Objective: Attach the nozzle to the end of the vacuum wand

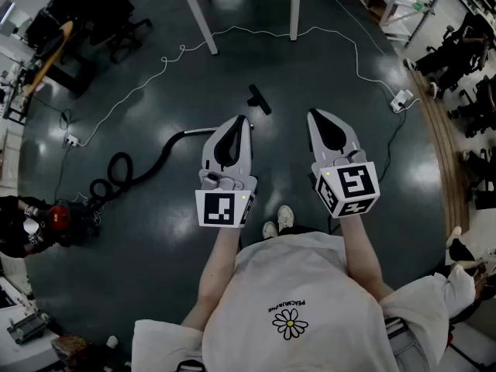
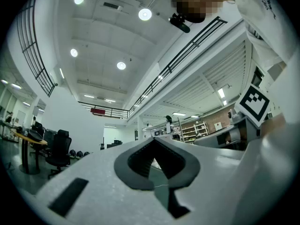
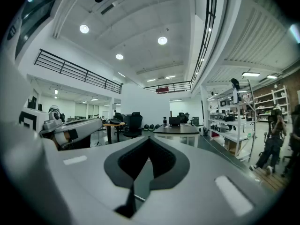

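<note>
The left gripper [image 1: 243, 124] has its jaws pressed together with nothing between them, and its own view shows the two dark pads meeting at the tip [image 2: 153, 141] against open room; the right gripper [image 1: 315, 116] is likewise closed and empty, its tips joined [image 3: 149, 139]; neither touches anything.

The one nozzle [image 1: 260, 99], a small black piece, lies on the dark floor [image 1: 155, 270] in the upper middle of the head view, above and between the two gripper tips and apart from both; the one silver vacuum wand [image 1: 198, 130] lies just left of the left gripper, its near end passing behind that gripper, and joins a single black hose [image 1: 136, 173] curling to a red vacuum cleaner [image 1: 60, 217] at the left edge.

There are two marker cubes, one per gripper [image 1: 225, 208] [image 1: 349, 184]; two shoes [image 1: 277, 223]; one white-legged table [image 1: 206, 23] at the top; one white cable [image 1: 341, 33] running to a power strip [image 1: 401, 99].

The white shirt [image 1: 310, 285] bears a daisy and small upside-down print that seems to read "PEACEMINUSONE".
</note>
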A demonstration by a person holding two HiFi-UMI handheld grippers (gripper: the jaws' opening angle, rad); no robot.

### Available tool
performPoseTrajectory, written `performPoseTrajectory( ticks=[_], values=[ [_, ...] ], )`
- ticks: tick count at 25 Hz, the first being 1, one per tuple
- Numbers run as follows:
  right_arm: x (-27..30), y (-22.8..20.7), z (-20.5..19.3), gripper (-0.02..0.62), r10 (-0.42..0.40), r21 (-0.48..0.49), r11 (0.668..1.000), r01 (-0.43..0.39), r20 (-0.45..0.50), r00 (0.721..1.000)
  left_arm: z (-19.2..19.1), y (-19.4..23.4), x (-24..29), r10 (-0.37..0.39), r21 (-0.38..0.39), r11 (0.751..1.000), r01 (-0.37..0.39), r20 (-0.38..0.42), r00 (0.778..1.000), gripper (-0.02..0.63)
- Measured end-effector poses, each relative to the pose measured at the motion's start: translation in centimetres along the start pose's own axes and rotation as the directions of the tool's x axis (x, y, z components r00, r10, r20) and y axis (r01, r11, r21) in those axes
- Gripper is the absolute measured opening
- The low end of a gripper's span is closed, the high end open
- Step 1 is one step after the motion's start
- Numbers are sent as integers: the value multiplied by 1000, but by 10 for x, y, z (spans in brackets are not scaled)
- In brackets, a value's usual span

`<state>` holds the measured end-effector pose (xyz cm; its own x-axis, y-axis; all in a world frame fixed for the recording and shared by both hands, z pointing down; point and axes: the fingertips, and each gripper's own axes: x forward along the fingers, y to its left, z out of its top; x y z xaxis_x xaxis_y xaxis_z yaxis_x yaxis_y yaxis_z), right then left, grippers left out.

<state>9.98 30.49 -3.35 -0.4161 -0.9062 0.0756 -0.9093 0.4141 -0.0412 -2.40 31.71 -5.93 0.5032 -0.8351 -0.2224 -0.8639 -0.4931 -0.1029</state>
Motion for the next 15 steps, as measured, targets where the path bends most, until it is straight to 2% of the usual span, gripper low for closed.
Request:
performPoseTrajectory(
  ticks=[9,14,15],
  values=[
    [12,-22,-11,6,30,25,999,-30,-20,999,-16,-6,19,3,12,1000,-2,-48,999,2],
    [22,-31,-15,6,114,32,993,-113,-36,993,-27,-8,32,29,11,1000,-28,-84,996,2],
    [24,-34,-16,6,131,32,991,-130,-38,991,-25,-10,37,31,-1,1000,-31,-72,997,2]
  ],
)
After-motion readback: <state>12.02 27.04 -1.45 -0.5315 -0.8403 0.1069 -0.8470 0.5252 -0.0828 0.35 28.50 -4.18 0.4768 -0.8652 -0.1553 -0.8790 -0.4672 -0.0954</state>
